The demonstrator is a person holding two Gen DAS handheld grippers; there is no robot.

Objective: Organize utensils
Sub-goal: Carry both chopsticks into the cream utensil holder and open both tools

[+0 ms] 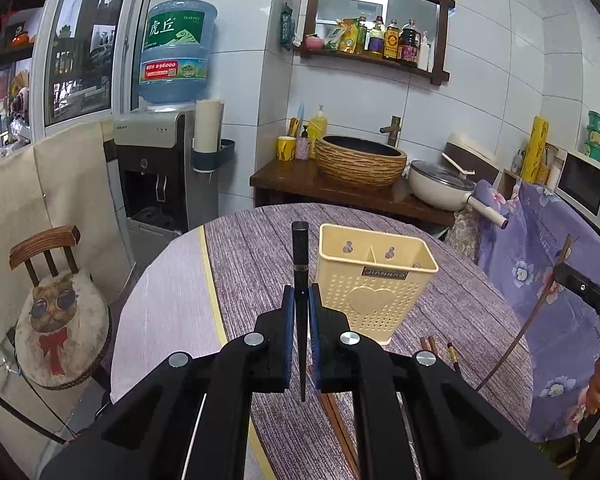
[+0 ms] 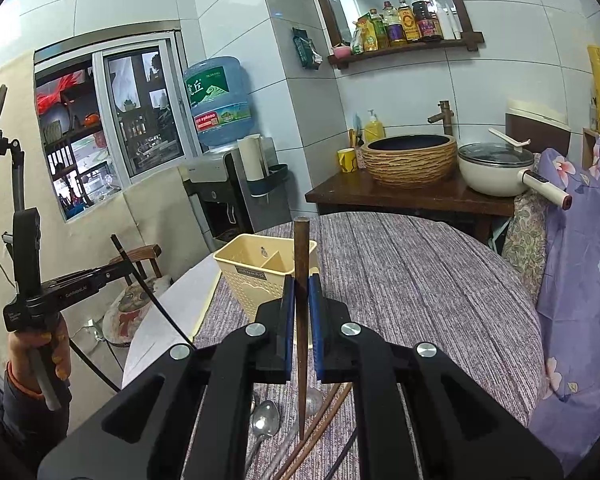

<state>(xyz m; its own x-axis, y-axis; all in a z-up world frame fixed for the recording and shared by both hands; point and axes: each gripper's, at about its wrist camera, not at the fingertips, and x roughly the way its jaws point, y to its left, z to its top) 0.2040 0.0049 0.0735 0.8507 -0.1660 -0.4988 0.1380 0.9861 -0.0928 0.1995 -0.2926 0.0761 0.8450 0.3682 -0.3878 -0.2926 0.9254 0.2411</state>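
- Two chopsticks are held above the desk (image 1: 440, 292), one in each hand-held gripper.
- Left hand-held gripper (image 1: 300, 300): jaws closed on a black chopstick (image 1: 300, 264), which stands nearly upright between the blue pads (image 1: 287, 320), thick end up, thin tip hanging below the jaws.
- Right hand-held gripper (image 2: 300, 296): jaws closed on a brown wooden chopstick (image 2: 301, 264), also nearly upright, its pointed tip down over the desk.
- Cream perforated utensil holder (image 1: 374, 280) stands upright on the purple-grey cloth, divided into compartments, with a heart shape on its front wall. In the left wrist view it sits just right of the black chopstick; in the right wrist view it sits just left of the brown one.
- More utensils lie flat on the desk near the person: brown chopstick ends (image 1: 430, 346) in front of the holder, a metal spoon (image 2: 265, 420) and long brown chopsticks (image 2: 320, 420) below the right hand-held gripper.
- A gloved hand (image 2: 44, 352) grips the left tool's handle, seen at the left edge of the right wrist view.
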